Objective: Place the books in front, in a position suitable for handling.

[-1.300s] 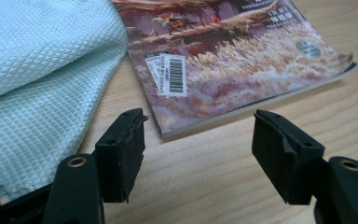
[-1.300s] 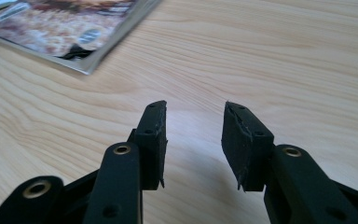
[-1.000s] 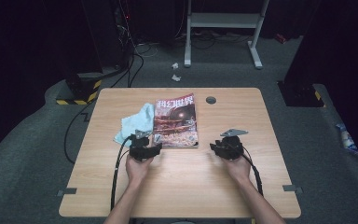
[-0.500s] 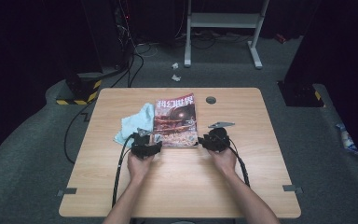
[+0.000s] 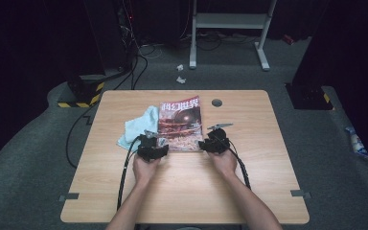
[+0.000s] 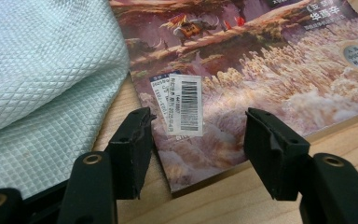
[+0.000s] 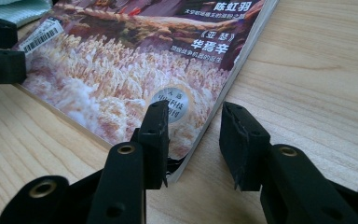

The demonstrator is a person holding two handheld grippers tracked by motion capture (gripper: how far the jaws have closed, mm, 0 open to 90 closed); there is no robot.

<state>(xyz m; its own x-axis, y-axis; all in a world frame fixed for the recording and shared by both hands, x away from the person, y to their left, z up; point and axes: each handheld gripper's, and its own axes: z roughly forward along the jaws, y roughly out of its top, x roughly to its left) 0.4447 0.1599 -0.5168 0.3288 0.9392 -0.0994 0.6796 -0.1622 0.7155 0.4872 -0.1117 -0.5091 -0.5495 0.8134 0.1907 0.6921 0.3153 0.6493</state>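
A magazine (image 5: 180,122) with a reddish illustrated cover lies flat on the wooden table (image 5: 187,191). A light blue cloth (image 5: 139,127) lies crumpled against its left side. My left gripper (image 5: 155,142) is at the magazine's near left corner. Its jaws are open and straddle the magazine's (image 6: 261,70) corner by the barcode sticker (image 6: 186,105), with the cloth (image 6: 42,70) just to the left. My right gripper (image 5: 206,143) is at the near right corner and open (image 7: 193,116). One jaw rests over the cover (image 7: 135,60), the other over bare wood beside the edge.
A round cable hole (image 5: 216,102) sits in the table top behind the magazine's right side. Bare wood stretches to the right and toward the near edge. Cables, paper scraps (image 5: 179,74) and a white metal frame (image 5: 230,28) stand on the dark floor beyond.
My right gripper has slid left to the magazine's near right corner. The left gripper has stayed at the near left corner.
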